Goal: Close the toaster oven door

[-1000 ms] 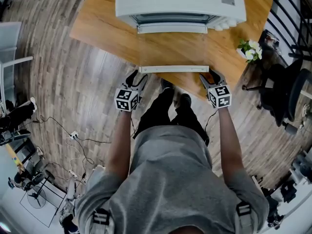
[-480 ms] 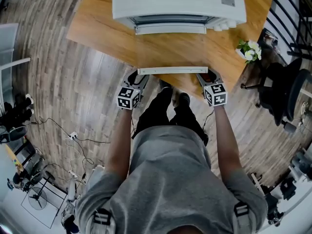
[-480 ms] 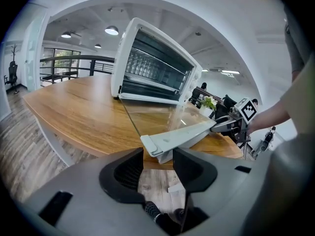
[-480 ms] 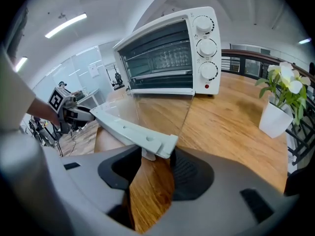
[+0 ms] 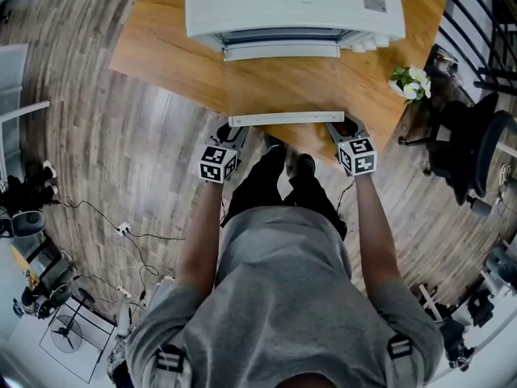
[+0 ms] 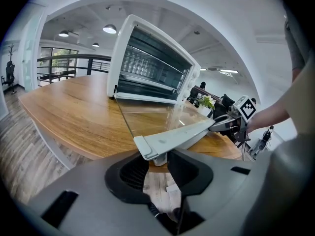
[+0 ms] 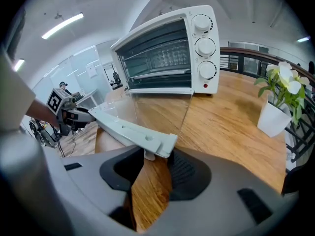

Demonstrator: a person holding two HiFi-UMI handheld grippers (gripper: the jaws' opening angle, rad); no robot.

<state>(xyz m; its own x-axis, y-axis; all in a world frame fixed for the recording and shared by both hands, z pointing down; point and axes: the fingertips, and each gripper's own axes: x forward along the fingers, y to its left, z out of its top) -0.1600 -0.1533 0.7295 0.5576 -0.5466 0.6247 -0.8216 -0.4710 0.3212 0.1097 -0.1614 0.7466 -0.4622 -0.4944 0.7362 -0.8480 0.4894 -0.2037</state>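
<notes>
The toaster oven door [image 5: 284,83] is wide open. It sticks out flat from the bottom front of the toaster oven [image 5: 295,6], and you can see the wood through its glass. The white handle [image 5: 287,119] runs along the door's far edge, the edge away from the oven.

A person [image 5: 283,297] stands facing the oven, right at that edge, with a gripper in each hand. The left gripper [image 5: 233,132] is at the handle's left end. Its jaws have just been closing, and now they pinch the little post under that end, so it has hold of the handle. The right gripper [image 5: 342,129] is at the handle's right end. Its jaws have just been closing too, and the handle's post is between them. But a thin strip of wood shows between the post and one pad, so this one is not squeezing it yet. Both grippers point down a bit toward the door.

The oven sits on a wooden table [image 5: 161,47]. Its inside is dark, with a wire rack. Three white knobs [image 7: 205,45] are in a row on the oven's right side. A small white pot with white flowers [image 5: 412,82] stands on the table, to the right of the oven. The floor [image 5: 121,152] around the table is grey wood.
</notes>
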